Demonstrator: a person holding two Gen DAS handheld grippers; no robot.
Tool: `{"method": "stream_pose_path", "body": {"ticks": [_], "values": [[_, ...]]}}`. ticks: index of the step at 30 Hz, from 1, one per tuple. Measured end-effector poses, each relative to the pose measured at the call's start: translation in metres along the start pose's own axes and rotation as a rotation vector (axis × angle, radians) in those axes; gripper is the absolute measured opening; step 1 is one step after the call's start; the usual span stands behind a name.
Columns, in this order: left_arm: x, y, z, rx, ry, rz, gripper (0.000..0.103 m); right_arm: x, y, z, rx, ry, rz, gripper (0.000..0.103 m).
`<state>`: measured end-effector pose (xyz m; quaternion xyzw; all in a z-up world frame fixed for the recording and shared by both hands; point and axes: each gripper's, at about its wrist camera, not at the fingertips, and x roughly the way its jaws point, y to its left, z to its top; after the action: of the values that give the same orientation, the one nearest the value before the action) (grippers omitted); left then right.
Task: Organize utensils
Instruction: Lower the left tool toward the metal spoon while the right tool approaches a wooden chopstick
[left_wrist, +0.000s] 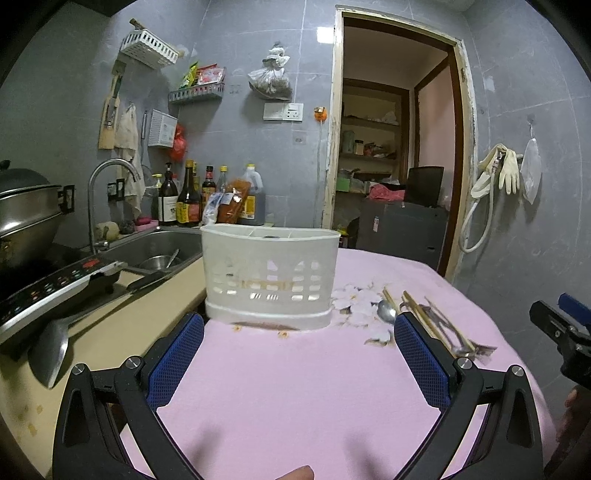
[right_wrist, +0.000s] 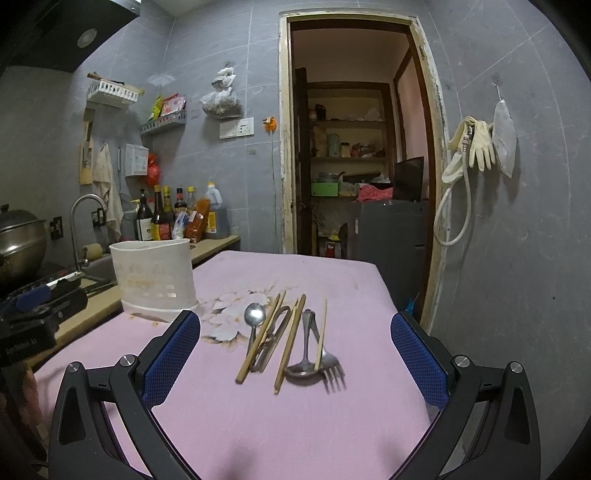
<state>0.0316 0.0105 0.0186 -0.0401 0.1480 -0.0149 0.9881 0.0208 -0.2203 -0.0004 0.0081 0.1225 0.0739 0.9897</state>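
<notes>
A white slotted utensil holder (left_wrist: 271, 277) stands on the pink tablecloth (left_wrist: 295, 387), just ahead of my open, empty left gripper (left_wrist: 299, 350). It also shows in the right wrist view (right_wrist: 155, 278) at the left. A pile of utensils lies ahead of my open, empty right gripper (right_wrist: 295, 354): a spoon (right_wrist: 255, 317), several wooden chopsticks (right_wrist: 290, 341), a fork (right_wrist: 328, 360) and a second spoon (right_wrist: 303, 365). In the left wrist view the pile (left_wrist: 428, 321) lies right of the holder, partly hidden by my right finger (left_wrist: 421, 358).
A counter (left_wrist: 122, 325) with a sink (left_wrist: 162, 247), an induction cooker (left_wrist: 48, 288), a spatula (left_wrist: 51, 350) and a knife (left_wrist: 147, 280) lies left of the table. Bottles (left_wrist: 188, 199) stand at the back wall. The table's right edge (right_wrist: 391, 295) drops off near a doorway (right_wrist: 354, 147).
</notes>
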Motion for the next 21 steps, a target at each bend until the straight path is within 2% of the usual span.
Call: {"method": "stream_pose_path", "body": {"ticks": [3, 8, 12, 17, 18, 21], "values": [[0.008, -0.003, 0.012, -0.004, 0.011, -0.025, 0.101, 0.011, -0.011, 0.011, -0.006, 0.003, 0.003, 0.103], [0.036, -0.015, 0.026, 0.027, 0.106, -0.057, 0.101, 0.032, -0.028, 0.027, -0.034, 0.025, 0.009, 0.103], [0.062, -0.03, 0.029, 0.05, 0.184, -0.085, 0.101, 0.059, -0.041, 0.039, -0.06, 0.1, 0.024, 0.103], [0.097, -0.044, 0.026, 0.069, 0.278, -0.092, 0.101, 0.101, -0.06, 0.046, -0.044, 0.237, 0.081, 0.103], [0.106, -0.047, 0.025, 0.072, 0.299, -0.097, 0.101, 0.106, -0.063, 0.047, -0.038, 0.253, 0.088, 0.101], [0.125, -0.056, 0.023, 0.083, 0.333, -0.123, 0.101, 0.129, -0.073, 0.045, -0.017, 0.319, 0.125, 0.084]]}}
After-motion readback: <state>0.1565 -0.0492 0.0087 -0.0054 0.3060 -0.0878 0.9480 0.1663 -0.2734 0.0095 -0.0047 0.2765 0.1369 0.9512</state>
